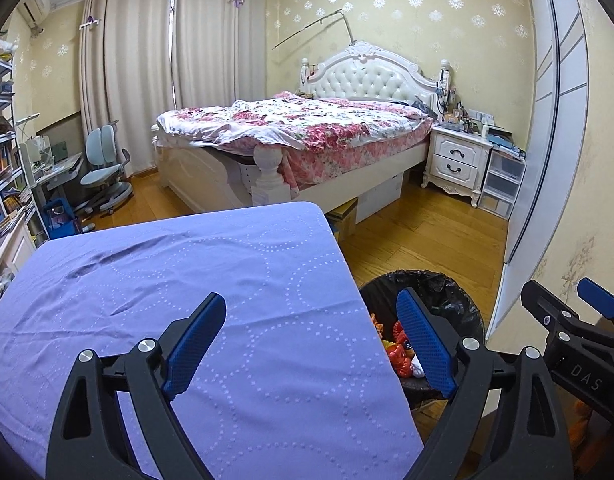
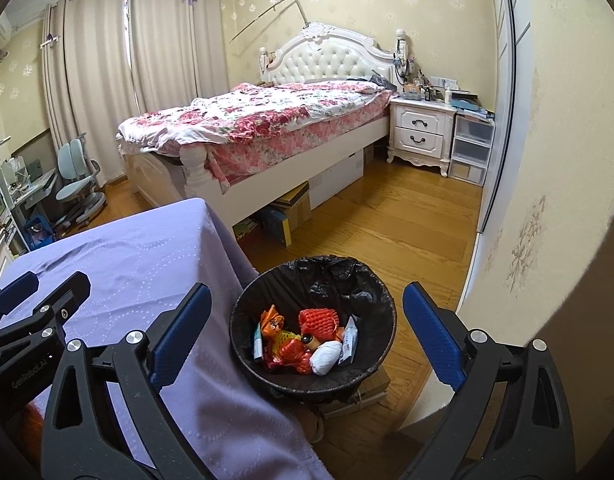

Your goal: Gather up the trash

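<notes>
**Both grippers spread wide, trash lying in the lined bin**

Landmark throughout: the trash bin, a round black basket with a black liner, standing on the wooden floor hard against the right edge of the purple-clothed table.

Far left of the bin, across the room: a bookshelf, a small desk and a pale blue chair before cream curtains.

Left of the bin, over the cloth: the left gripper, jaws well apart, nothing between them; its right finger reaching out over the bin's rim in the left wrist view. Cloth bare under it, a few creases near the far side.

Above the bin: the right gripper, jaws also wide apart and empty, one finger over the table's edge, the other over the floor on the bin's right.

Inside the bin: the trash — an orange-red foam net, crumpled orange wrappers, a white wad, a pale sachet, a thin tube-like item against the left wall, hard to make out exactly.

Beyond the bin: a white bed with a floral cover, boxes stored beneath. Beyond and to the right: a white nightstand, clear plastic drawers beside it, then a pale sliding door along the papered wall.
</notes>
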`<state>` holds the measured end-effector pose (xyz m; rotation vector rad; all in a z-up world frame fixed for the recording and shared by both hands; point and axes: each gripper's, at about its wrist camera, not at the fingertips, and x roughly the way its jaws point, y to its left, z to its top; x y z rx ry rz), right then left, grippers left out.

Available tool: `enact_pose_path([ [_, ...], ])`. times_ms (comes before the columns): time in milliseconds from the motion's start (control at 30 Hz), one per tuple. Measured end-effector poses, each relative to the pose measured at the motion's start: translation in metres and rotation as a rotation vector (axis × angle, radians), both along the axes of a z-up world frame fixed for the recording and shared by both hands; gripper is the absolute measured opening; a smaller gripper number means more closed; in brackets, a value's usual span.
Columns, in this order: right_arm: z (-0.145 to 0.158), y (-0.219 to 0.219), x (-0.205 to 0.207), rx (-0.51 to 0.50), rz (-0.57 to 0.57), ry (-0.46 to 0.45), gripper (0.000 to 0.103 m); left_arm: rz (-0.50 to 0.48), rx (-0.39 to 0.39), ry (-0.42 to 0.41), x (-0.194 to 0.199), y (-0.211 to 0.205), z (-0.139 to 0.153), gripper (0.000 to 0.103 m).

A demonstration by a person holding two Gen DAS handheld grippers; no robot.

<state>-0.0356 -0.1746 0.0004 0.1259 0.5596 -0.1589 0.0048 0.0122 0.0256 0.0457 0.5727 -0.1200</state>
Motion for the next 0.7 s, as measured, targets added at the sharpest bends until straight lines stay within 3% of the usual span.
enact_pose_path([
  [700,0.010,0.017,-0.032,-0.010,0.035,-0.032,0.094,0.023,-0.019,-0.032,-0.026,0.012,0.005,0.087],
])
